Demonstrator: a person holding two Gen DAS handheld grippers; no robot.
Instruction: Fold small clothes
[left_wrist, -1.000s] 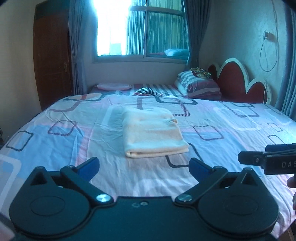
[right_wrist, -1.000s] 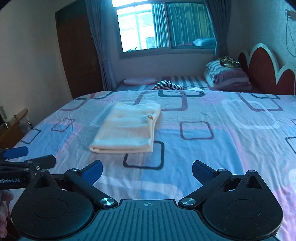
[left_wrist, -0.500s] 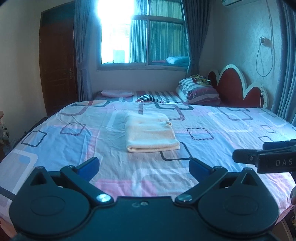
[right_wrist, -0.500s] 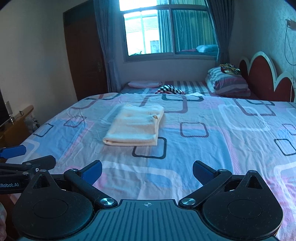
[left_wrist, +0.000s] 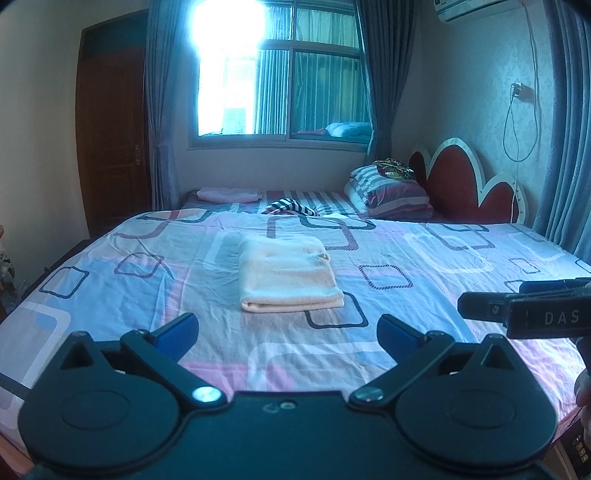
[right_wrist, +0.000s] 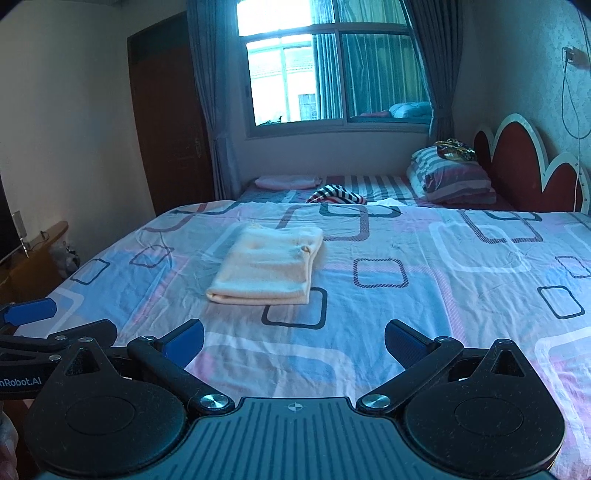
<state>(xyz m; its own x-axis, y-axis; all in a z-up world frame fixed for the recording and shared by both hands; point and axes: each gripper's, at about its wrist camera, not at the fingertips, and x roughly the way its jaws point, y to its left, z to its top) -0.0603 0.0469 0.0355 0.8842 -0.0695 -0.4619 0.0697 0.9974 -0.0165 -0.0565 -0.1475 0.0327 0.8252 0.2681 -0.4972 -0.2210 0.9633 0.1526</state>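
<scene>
A cream-coloured garment (left_wrist: 286, 275) (right_wrist: 267, 266) lies folded into a neat rectangle on the patterned bedsheet (left_wrist: 424, 280) (right_wrist: 443, 280), around the middle of the bed. My left gripper (left_wrist: 288, 330) hovers near the bed's front edge, well short of the garment, open with nothing between its blue pads. My right gripper (right_wrist: 293, 338) is likewise open and empty, held back from the garment and to its right. The right gripper's black side shows at the right edge of the left wrist view, and the left gripper's fingers (right_wrist: 33, 310) at the left edge of the right wrist view.
A striped black-and-white cloth (left_wrist: 291, 206) and a pink folded item (left_wrist: 227, 194) lie at the far end of the bed. Striped pillows (left_wrist: 391, 194) rest against a red headboard (left_wrist: 465, 184) at the right. A dark wooden door (left_wrist: 110, 129) stands at the left.
Both grippers have drawn back and risen away from the folded garment, which now looks smaller and farther off. The garment itself has not moved.
</scene>
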